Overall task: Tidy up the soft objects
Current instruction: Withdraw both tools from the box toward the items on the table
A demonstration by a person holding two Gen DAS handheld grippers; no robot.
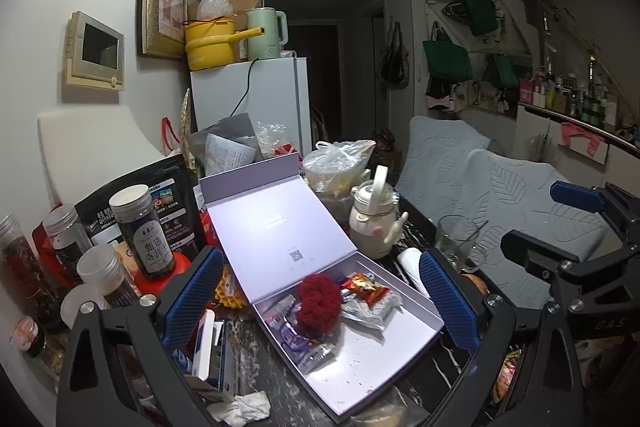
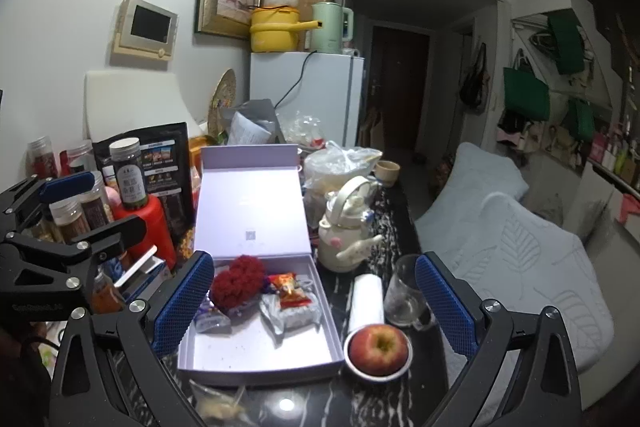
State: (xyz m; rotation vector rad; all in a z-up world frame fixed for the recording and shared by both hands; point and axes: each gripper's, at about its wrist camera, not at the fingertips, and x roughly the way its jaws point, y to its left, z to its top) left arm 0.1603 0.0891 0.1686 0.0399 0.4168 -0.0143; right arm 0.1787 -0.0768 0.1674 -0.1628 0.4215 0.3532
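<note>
A pale lilac box (image 1: pixel 416 337) (image 2: pixel 256 371) lies with its lid (image 1: pixel 276 223) (image 2: pixel 250 211) propped up on the dark marble table. Inside rest a fluffy red heart-shaped object (image 1: pixel 320 301) (image 2: pixel 236 283), a red snack packet (image 1: pixel 364 285) (image 2: pixel 290 291), a silvery wrapped packet (image 1: pixel 374 309) (image 2: pixel 292 315) and purple-and-clear wrapped packets (image 1: pixel 296 339) (image 2: pixel 210 317). My left gripper (image 1: pixel 320 299) hangs open above the box, nothing between its blue pads. My right gripper (image 2: pixel 316 311) is open too, over the box's right side, holding nothing. Each gripper shows at the edge of the other's view.
Jars and a black pouch (image 1: pixel 136 207) (image 2: pixel 160 163) crowd the table's left. A cream teapot-shaped bottle (image 1: pixel 374 223) (image 2: pixel 344 227), a glass mug (image 1: pixel 458 239) (image 2: pixel 404 293), a white roll (image 2: pixel 366 301) and an apple in a bowl (image 2: pixel 378 345) stand right of the box. Grey cushions (image 1: pixel 500 199) (image 2: pixel 520 255) lie beyond.
</note>
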